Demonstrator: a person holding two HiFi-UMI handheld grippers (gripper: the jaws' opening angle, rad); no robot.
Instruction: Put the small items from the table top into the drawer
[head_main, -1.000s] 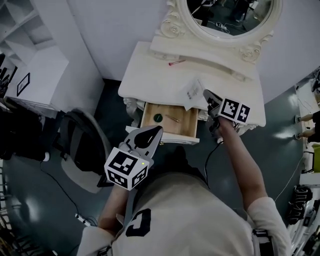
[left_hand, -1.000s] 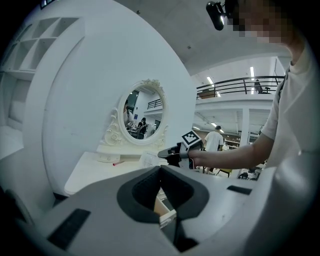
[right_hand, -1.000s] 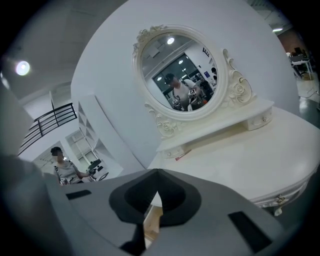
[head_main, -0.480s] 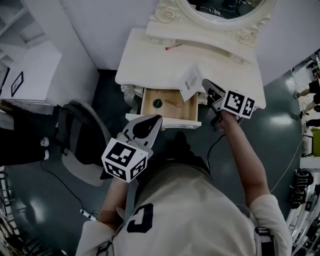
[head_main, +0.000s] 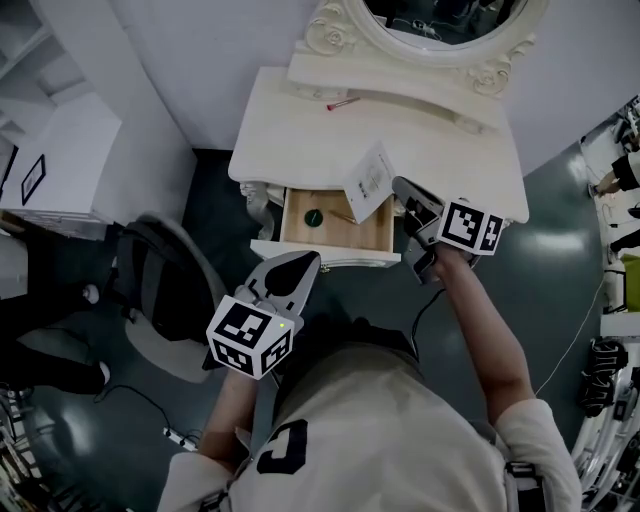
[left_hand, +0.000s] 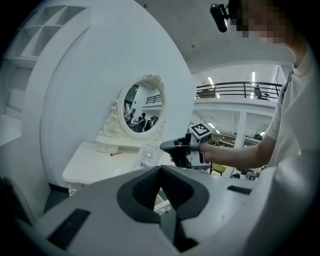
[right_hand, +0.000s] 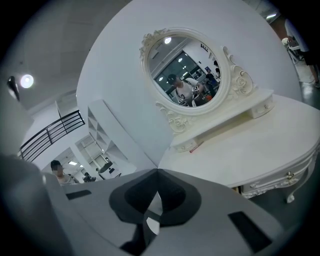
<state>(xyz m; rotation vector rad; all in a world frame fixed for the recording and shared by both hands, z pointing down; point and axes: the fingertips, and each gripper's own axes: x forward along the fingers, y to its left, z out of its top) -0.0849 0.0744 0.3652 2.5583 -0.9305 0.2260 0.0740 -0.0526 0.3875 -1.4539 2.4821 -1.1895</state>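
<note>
Drawer (head_main: 375, 237) open, green disc (head_main: 314, 216) inside. Right claw (head_main: 405, 192) pinches clear packet (head_main: 367, 180) above drawer; left claw (head_main: 305, 262) closed, empty. Red stick (head_main: 342, 103) left on counter (head_main: 440, 150), behind drawer.

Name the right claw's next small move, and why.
Probably lower the packet into the open drawer before any release: the right claw is shut on the packet's edge and holds it in the air, seemingly over the drawer's back edge.
</note>
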